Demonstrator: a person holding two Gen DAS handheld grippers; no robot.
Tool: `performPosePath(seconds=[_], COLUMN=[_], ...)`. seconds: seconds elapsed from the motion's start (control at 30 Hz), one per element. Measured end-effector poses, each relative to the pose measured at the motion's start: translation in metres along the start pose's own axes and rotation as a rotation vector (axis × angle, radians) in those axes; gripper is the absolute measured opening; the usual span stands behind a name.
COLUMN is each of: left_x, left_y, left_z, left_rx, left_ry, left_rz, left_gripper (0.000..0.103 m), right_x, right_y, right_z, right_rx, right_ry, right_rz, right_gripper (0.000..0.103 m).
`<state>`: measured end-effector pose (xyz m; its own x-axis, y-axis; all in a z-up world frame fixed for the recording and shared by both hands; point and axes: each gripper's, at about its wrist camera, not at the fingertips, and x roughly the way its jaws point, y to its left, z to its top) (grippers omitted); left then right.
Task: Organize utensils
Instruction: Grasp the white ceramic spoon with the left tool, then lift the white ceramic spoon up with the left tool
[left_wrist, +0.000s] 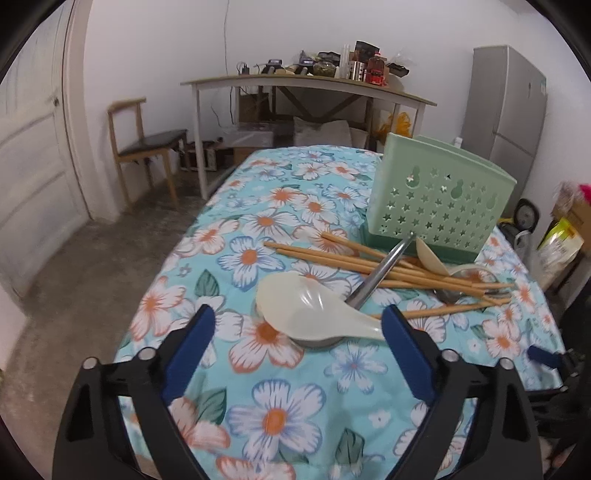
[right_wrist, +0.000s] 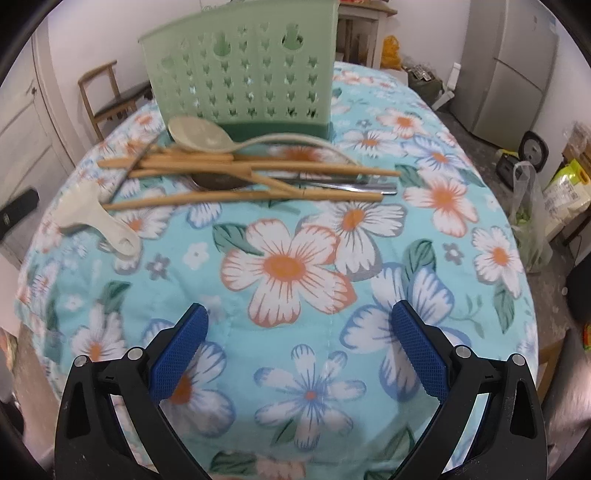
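Between the spread fingers of my left gripper lies a white plastic rice spoon, resting on the bowl of a metal ladle. The left pad stands clear of the spoon; its handle end runs behind the right finger. The gripper is open. Several wooden chopsticks and a second white spoon lie in front of the green star-holed utensil holder. My right gripper is open over bare floral cloth, short of the chopsticks, a metal spoon, the white spoon and the holder.
The floral tablecloth covers the table. A wooden chair and a cluttered side table stand behind it. A grey fridge is at the back right. Bags sit on the floor to the right.
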<state>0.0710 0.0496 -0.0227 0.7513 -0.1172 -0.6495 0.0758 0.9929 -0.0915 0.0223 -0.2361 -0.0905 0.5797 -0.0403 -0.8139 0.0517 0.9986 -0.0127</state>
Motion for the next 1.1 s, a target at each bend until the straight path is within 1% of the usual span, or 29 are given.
performPosePath(seconds=[0.1,0.17,0.2,0.27,0.3,0.5,0.53,0.57,0.6,0.67,0.73,0.8,0.9,0.97,1.03,1.1], left_x=[0.009,0.020,0.028,0.040,0.049,0.081,0.081,0.081,0.080,0.083,0.088,0.088,0.088,0.087,0.085,0.083], left_y=[0.010,0.019,0.026,0.034,0.041,0.062,0.063,0.064,0.064,0.063,0.062,0.061,0.059,0.060,0.062,0.064], left_z=[0.005,0.010,0.013,0.016,0.018,0.011,0.010,0.010,0.010,0.008,0.006,0.006,0.006,0.006,0.006,0.007], left_rx=[-0.032,-0.074,-0.113,-0.168,-0.208,-0.350,-0.360,-0.370,-0.373,-0.365,-0.356,-0.357,-0.340,-0.327,-0.345,-0.361], left_ry=[0.008,0.033,0.058,0.094,0.121,0.237,0.237,0.234,0.233,0.252,0.263,0.253,0.245,0.236,0.223,0.206], left_rz=[-0.048,-0.102,-0.132,-0.160,-0.172,-0.246,-0.255,-0.280,-0.306,-0.328,-0.317,-0.313,-0.286,-0.276,-0.293,-0.299], left_gripper=[0.077,0.070,0.068,0.061,0.059,0.045,0.043,0.041,0.040,0.040,0.037,0.036,0.027,0.017,0.011,0.009], right_x=[0.001,0.002,0.002,0.002,0.001,0.001,0.001,0.001,0.001,0.001,0.001,0.001,0.000,0.000,0.000,0.000], right_y=[0.001,0.001,0.000,-0.001,-0.001,-0.001,-0.001,-0.001,-0.001,-0.001,-0.002,-0.001,-0.001,-0.001,0.000,0.000], right_z=[-0.004,-0.006,-0.008,-0.007,-0.008,-0.007,-0.007,-0.007,-0.007,-0.007,-0.007,-0.007,-0.007,-0.007,-0.007,-0.007], right_rx=[-0.027,-0.031,-0.028,-0.026,-0.027,-0.024,-0.025,-0.025,-0.024,-0.023,-0.021,-0.021,-0.021,-0.021,-0.021,-0.020], right_ry=[-0.023,-0.031,-0.035,-0.037,-0.039,-0.037,-0.037,-0.037,-0.036,-0.036,-0.038,-0.039,-0.040,-0.042,-0.042,-0.044], right_rz=[0.003,0.012,0.018,0.024,0.024,0.026,0.024,0.024,0.025,0.024,0.025,0.024,0.025,0.025,0.025,0.026], right_gripper=[0.095,0.095,0.095,0.095,0.095,0.096,0.095,0.096,0.096,0.096,0.096,0.096,0.096,0.096,0.096,0.096])
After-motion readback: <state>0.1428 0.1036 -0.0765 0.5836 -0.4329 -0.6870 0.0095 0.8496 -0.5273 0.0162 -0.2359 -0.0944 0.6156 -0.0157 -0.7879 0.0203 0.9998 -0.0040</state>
